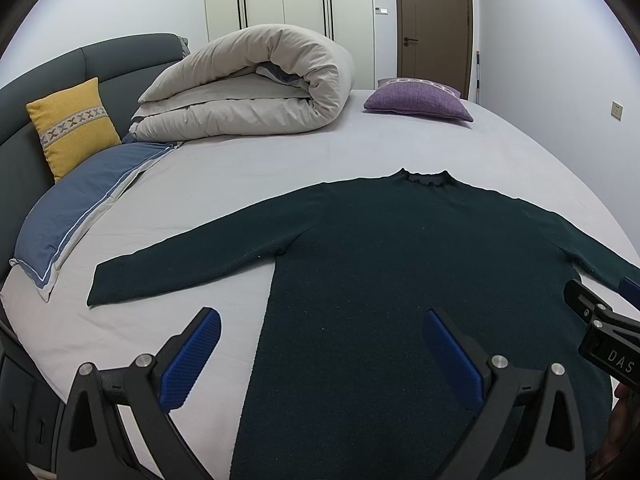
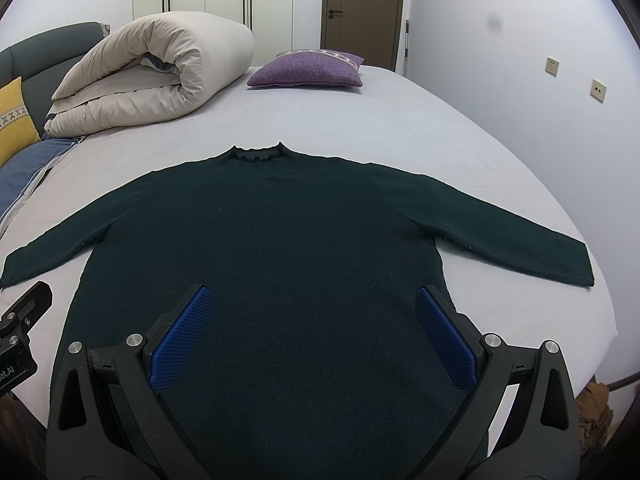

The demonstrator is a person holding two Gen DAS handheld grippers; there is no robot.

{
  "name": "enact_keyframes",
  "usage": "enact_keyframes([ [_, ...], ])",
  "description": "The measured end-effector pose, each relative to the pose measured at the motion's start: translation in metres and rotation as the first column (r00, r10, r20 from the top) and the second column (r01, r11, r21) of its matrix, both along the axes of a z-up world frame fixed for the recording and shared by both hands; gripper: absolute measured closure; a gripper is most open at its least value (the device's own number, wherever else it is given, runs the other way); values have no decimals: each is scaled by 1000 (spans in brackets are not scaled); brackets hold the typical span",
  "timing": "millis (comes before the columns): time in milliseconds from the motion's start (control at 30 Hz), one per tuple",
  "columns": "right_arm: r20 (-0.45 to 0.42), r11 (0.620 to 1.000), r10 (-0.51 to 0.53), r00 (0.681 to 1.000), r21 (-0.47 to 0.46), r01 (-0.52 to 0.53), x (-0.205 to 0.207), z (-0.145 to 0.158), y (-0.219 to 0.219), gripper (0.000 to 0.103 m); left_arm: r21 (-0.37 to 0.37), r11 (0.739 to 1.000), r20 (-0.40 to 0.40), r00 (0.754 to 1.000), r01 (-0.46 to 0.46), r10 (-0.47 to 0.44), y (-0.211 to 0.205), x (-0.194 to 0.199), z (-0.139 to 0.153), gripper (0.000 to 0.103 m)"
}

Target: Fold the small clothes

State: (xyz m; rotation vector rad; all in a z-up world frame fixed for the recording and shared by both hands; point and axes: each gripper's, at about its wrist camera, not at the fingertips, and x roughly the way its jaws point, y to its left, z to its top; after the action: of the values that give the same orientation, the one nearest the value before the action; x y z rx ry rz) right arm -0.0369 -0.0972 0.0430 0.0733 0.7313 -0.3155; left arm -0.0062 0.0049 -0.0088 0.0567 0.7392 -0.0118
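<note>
Lying flat on the bed (image 2: pixel 400 128), dark green sweater (image 2: pixel 280 232), collar pointing away, sleeves spreading sideways. Hovering wide open and empty over the hem: left claw (image 1: pixel 320 356) nearer the left sleeve (image 1: pixel 180 264), right claw (image 2: pixel 314 336) nearer the right sleeve (image 2: pixel 520 236).

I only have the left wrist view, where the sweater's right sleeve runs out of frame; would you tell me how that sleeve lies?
Observer: The right sleeve lies flat and fully spread, its cuff near the bed's right edge.
Operator: Thank you. Is the right gripper holding anything?
Observer: No. The right gripper is open, with its blue pads spread over the lower body of the dark green sweater.
Operator: Is anything past the bed on that side?
Observer: Two wall sockets show on the right wall, and something brown and crumpled sits on the floor by the bed's near corner.
</note>
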Motion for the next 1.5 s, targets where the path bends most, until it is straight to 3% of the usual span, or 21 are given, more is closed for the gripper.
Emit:
enact_keyframes([
  [1100,-14,1000,-1,1000,29,1,1,-9,-4,0,-16,1000,-24,1000,-8,8,5,-4,-11,0],
  [1200,3,997,-3,1000,82,2,0,-10,-25,0,-14,1000,-41,999,6,-6,2,-6,-13,0],
  [1333,46,985,-82,996,157,74,-12,-12,-91,0,102,995,-18,1000,9,-8,-7,-9,-17,0],
  [1400,63,966,-164,984,213,147,-24,-16,-138,0,174,985,1,1000,2,-2,-13,-8,-20,0],
  [1500,69,900,-325,943,327,287,-53,-28,-223,1,264,965,8,1000,4,-6,-23,-2,-24,0],
])
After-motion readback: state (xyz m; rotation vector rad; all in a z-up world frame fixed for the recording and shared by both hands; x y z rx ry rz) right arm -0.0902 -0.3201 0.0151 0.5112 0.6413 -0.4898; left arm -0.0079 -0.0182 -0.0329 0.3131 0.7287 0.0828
